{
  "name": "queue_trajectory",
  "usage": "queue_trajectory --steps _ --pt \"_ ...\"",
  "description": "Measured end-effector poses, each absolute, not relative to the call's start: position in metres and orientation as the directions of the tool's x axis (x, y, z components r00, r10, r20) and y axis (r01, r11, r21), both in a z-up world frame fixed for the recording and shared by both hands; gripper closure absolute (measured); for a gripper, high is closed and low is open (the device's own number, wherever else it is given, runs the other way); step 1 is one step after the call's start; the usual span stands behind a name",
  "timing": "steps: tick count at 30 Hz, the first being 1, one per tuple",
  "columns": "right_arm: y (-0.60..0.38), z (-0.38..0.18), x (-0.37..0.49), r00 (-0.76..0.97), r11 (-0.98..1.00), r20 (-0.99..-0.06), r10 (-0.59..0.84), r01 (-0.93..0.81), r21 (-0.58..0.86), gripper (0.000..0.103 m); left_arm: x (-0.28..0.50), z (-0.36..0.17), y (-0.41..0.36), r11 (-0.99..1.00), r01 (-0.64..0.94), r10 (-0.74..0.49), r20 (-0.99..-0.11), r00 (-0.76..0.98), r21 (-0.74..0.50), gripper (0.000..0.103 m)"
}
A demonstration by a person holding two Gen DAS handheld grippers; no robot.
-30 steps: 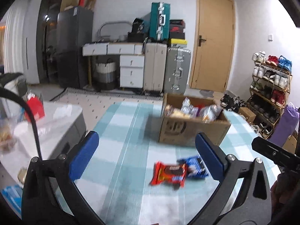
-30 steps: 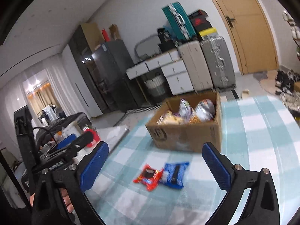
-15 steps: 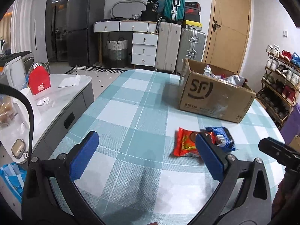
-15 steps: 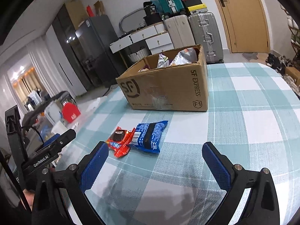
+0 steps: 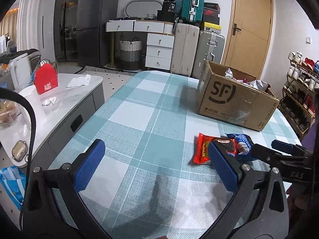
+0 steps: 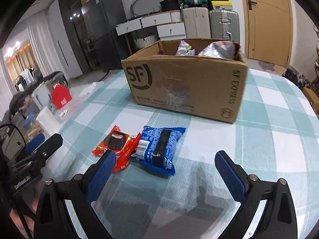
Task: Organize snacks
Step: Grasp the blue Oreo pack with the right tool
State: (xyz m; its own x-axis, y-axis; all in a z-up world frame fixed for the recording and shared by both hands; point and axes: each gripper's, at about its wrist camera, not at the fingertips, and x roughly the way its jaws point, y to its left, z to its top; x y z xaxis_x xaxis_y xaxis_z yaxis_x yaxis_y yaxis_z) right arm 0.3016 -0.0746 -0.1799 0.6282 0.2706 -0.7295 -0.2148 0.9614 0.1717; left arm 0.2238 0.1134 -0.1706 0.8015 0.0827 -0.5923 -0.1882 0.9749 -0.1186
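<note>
A red snack packet and a blue snack packet lie side by side on the checked tablecloth, the red one overlapping the blue one's edge. Behind them stands an open cardboard SF box with several snack bags inside. My right gripper is open and empty, low over the table just in front of the blue packet. My left gripper is open and empty, with the red packet and blue packet beside its right finger. The box stands further back on the right.
A grey side table stands left of the table, with a red carton, a white cup and a kettle. Suitcases, drawers and a door line the back wall. A shoe rack is at the right.
Both grippers have come down and closer to the table and the two packets. The box and packets look larger. Nothing was taken hold of.
</note>
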Motion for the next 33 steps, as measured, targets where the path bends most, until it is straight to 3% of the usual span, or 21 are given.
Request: queue_trajectory --steps 4,9,15,20,27,33 --pt "-0.064 -0.185 0.313 0.613 0.963 -0.746 0.259 -0.22 0.154 0.003 0.222 -0.17 0.114 0.974 -0.189 0.08 -0.593 0.801 -0.125 0.0" --pt "-0.052 -0.195 0.325 0.584 0.967 -0.777 0.235 -0.225 0.123 0.021 0.222 -0.17 0.113 0.975 -0.185 0.078 -0.589 0.804 -0.124 0.0" --pt "-0.04 -0.2 0.33 0.588 0.967 -0.779 0.22 -0.237 0.094 0.025 0.224 -0.171 0.111 0.976 -0.18 0.077 -0.589 0.805 -0.119 0.0" --pt "-0.035 -0.201 0.331 0.584 0.963 -0.776 0.237 -0.249 0.106 0.036 0.224 -0.171 0.109 0.978 -0.177 0.08 -0.584 0.808 -0.111 0.0" --pt "-0.039 -0.203 0.329 0.569 0.955 -0.773 0.28 -0.249 0.162 0.039 0.225 -0.171 0.108 0.978 -0.18 0.083 -0.583 0.808 -0.109 0.0" --pt "-0.042 -0.208 0.327 0.549 0.951 -0.783 0.293 -0.255 0.177 0.051 0.223 -0.171 0.11 0.977 -0.18 0.083 -0.582 0.809 -0.112 0.0"
